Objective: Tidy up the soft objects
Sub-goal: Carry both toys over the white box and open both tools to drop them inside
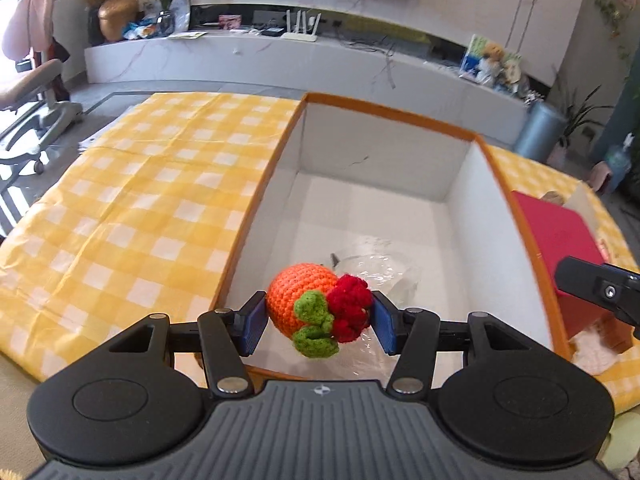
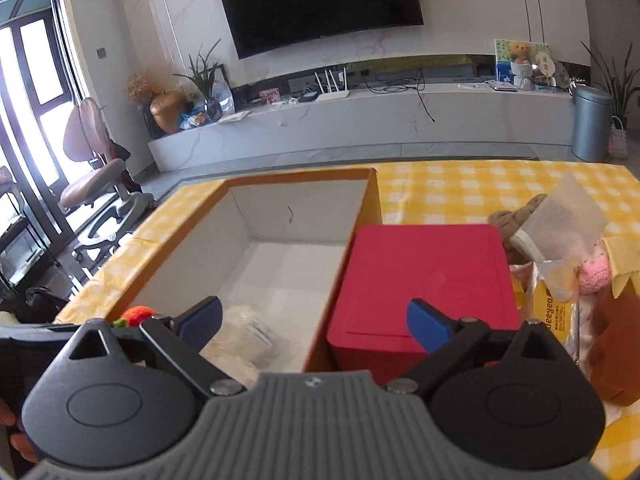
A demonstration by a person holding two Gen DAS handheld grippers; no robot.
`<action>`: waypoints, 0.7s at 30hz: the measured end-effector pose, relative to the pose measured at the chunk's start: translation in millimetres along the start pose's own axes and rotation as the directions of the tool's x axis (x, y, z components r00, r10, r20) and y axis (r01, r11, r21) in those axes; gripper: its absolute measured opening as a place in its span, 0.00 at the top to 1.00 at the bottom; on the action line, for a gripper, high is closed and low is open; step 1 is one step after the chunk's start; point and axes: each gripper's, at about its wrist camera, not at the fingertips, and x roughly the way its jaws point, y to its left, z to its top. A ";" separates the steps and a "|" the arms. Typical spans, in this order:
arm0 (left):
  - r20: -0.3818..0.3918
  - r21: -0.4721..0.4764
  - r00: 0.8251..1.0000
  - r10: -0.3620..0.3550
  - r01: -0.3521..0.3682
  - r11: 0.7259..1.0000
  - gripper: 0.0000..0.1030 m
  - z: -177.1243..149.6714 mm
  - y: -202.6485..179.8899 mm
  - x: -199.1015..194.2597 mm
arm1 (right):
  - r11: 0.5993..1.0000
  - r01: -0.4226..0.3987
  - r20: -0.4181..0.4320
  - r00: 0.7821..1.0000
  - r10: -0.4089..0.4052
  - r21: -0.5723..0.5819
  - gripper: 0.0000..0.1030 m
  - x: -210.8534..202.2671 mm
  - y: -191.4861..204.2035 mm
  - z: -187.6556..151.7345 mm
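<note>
My left gripper (image 1: 319, 320) is shut on a crocheted orange fruit toy (image 1: 298, 294) with green leaves and a red flower, held above the near end of an open orange box (image 1: 256, 200) with white inner walls. A clear plastic wrapped item (image 1: 380, 272) lies on the box floor. My right gripper (image 2: 316, 322) is open and empty, above the seam between the box (image 2: 366, 196) and a red box (image 2: 428, 268). The toy's tip (image 2: 136, 314) and the left gripper show at the left in the right wrist view.
A yellow checked cloth (image 1: 120, 200) covers the table. Right of the red box lie several soft items: a brown knitted toy (image 2: 514, 220), a clear packet (image 2: 568, 216), a pink crochet piece (image 2: 596, 272), a yellow snack pack (image 2: 554, 308), a brown object (image 2: 616, 344).
</note>
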 end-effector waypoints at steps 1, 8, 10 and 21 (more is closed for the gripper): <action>0.004 0.012 1.000 0.031 -0.031 0.999 0.39 -0.6 -1.8 -0.2 | 1.000 0.004 -0.006 1.000 -0.003 0.001 0.06 3.1 -1.1 -0.8; -0.009 0.081 0.996 0.090 -0.089 0.993 0.23 -1.8 -15.8 -7.7 | 0.999 -0.003 0.004 1.000 0.003 0.041 0.06 -3.4 -14.4 1.8; -0.012 0.076 0.996 0.092 -0.091 0.993 0.21 -1.8 -16.1 -10.3 | 0.999 0.003 0.008 1.000 -0.004 0.052 0.06 -6.5 -16.0 1.4; 0.059 -0.062 0.998 0.015 -0.011 0.998 0.21 8.0 9.2 -40.8 | 0.999 0.005 0.021 1.000 -0.006 0.053 0.06 -13.4 -13.6 3.8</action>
